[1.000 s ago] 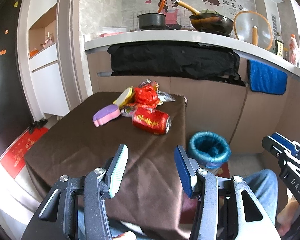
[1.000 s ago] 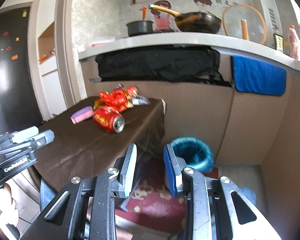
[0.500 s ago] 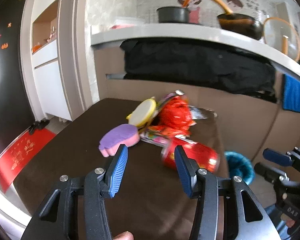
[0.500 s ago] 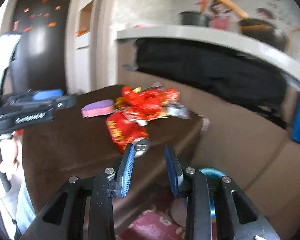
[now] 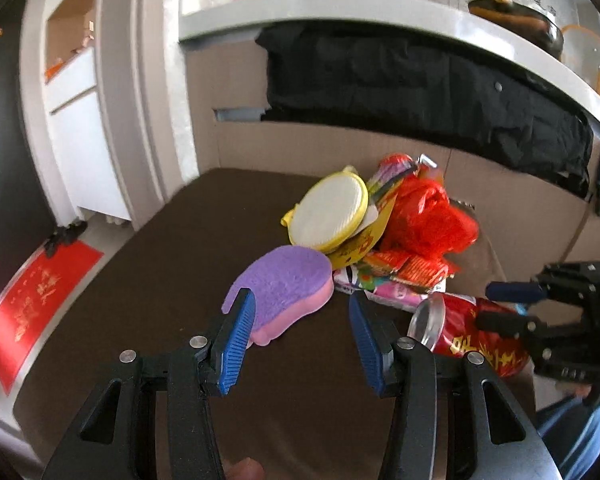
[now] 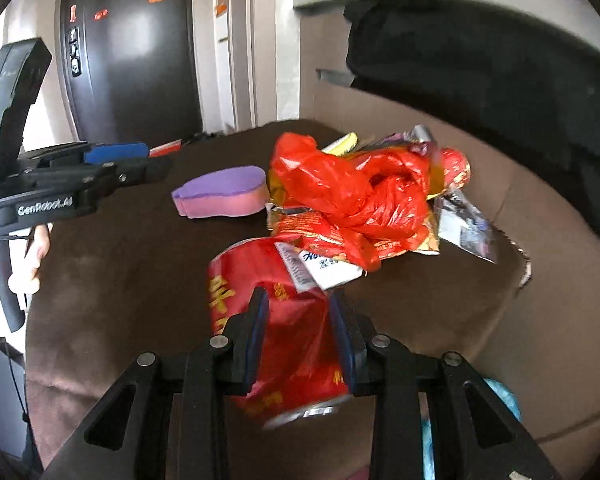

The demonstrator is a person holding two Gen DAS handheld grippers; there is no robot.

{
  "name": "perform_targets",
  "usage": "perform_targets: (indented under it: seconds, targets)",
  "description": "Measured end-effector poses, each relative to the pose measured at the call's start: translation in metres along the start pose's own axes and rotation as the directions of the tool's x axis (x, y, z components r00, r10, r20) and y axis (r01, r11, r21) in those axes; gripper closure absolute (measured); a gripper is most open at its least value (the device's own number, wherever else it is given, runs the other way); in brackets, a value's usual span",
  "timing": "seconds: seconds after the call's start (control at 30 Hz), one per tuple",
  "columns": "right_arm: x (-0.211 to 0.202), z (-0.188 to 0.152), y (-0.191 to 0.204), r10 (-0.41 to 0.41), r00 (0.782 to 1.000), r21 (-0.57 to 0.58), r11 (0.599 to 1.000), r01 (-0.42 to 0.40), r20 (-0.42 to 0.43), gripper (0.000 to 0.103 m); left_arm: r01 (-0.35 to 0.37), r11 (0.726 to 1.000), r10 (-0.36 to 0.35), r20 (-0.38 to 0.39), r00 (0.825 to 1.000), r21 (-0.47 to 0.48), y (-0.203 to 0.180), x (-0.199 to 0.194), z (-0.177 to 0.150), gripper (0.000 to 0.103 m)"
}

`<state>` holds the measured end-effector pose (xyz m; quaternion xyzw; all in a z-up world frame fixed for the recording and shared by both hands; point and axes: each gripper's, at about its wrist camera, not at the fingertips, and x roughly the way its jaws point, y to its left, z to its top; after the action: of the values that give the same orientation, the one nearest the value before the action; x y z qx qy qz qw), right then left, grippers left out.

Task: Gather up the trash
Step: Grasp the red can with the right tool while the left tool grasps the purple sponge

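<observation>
A pile of trash lies on the brown-clothed table [image 5: 148, 280]: a red drink can [image 6: 276, 320] on its side, a crumpled red plastic bag [image 6: 352, 192], snack wrappers [image 6: 328, 268], a purple-and-pink sponge [image 5: 288, 284] and a yellow-rimmed round pad [image 5: 332, 212]. My right gripper [image 6: 300, 320] is over the can with its jaws open on either side of the can's body; contact is unclear. It also shows in the left wrist view [image 5: 504, 308]. My left gripper [image 5: 302, 328] is open and empty, just short of the sponge.
A blue-lined trash bin [image 6: 500, 400] stands on the floor beyond the table's right edge, mostly hidden. A counter with a black cloth [image 5: 420, 80] runs behind the table. A red mat [image 5: 32, 304] lies on the floor at left.
Both grippers moved forward over the table toward the pile. The right gripper now straddles the red can; the left has closed in on the purple sponge.
</observation>
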<state>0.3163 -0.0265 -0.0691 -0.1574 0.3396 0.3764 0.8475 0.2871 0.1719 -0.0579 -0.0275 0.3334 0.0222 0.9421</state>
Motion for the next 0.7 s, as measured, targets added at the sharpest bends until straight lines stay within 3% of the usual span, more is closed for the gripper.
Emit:
perform_targets:
  seconds: [0.17,0.33,0.5,0.57,0.7]
  targets:
    - [0.009,0.003,-0.012,0.129,0.991,0.067,0.99,-0.127,-0.03,0.069,0.057,0.998,-0.056,-0.039,0.998,0.004,0.018,0.025,0.008,0.053]
    - [0.005,-0.003,0.005,0.122,0.992,0.004,0.993,-0.122,-0.016,0.067,0.097,0.995,-0.094,-0.086,0.992,0.024,0.029,0.051,0.022,0.053]
    - [0.01,0.006,0.002,0.141,0.989,0.026,0.99,-0.14,-0.051,0.067,0.196,0.981,-0.189,-0.194,0.963,0.014,0.04,0.09,0.04,0.053]
    - [0.009,0.005,0.0,0.149,0.987,0.045,0.988,-0.146,-0.066,0.067,0.241,0.97,-0.224,-0.265,0.938,0.03,0.039,0.108,0.042,0.053]
    - [0.005,0.002,0.01,0.122,0.99,0.01,0.993,-0.122,-0.065,0.066,0.28,0.955,-0.242,-0.292,0.925,0.098,0.034,0.112,0.044,0.053]
